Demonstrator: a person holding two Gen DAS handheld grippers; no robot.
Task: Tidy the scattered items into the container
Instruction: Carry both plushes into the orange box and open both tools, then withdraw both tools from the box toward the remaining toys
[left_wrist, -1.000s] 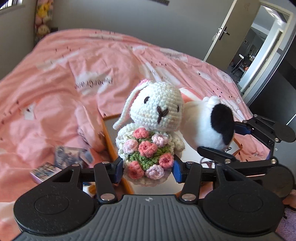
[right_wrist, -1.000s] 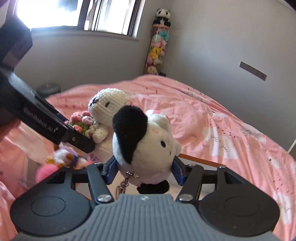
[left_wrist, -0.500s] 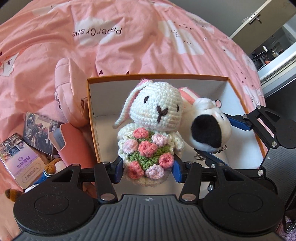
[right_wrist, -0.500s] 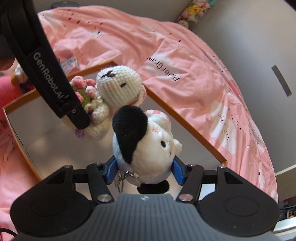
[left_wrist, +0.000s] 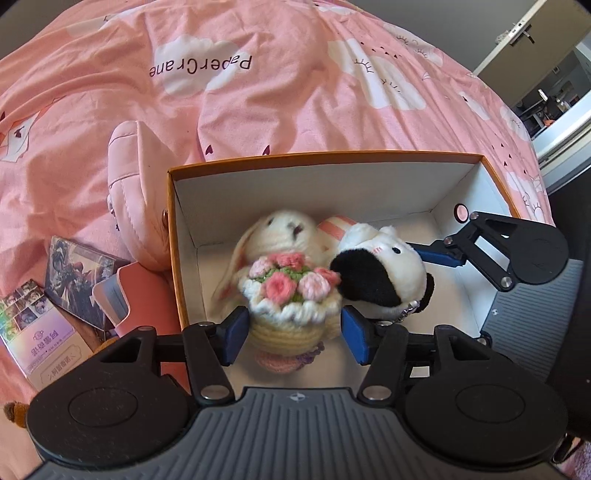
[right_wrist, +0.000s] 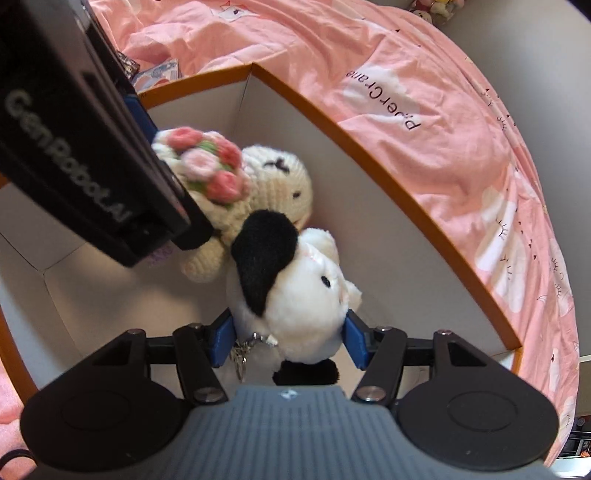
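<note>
A crochet bunny (left_wrist: 288, 280) with a pink flower bouquet tips forward, blurred, inside the orange-rimmed white box (left_wrist: 332, 157). My left gripper (left_wrist: 291, 332) has its blue pads spread wide of the bunny's base, open. My right gripper (right_wrist: 288, 338) is shut on a white plush dog (right_wrist: 295, 291) with a black ear and holds it low inside the box (right_wrist: 406, 206), against the bunny (right_wrist: 255, 184). The dog also shows in the left wrist view (left_wrist: 380, 273).
The box lies on a pink duvet (left_wrist: 258, 92). Left of the box are a pink pouch (left_wrist: 136, 195), a pink case (left_wrist: 129, 295), a dark photo card pack (left_wrist: 77, 273) and a holographic card box (left_wrist: 37, 336). An open doorway (left_wrist: 554, 96) is at the far right.
Both grippers have lowered the toys into the box. My left gripper has opened and the bunny is dropping forward out of it. The right one still grips the dog.
</note>
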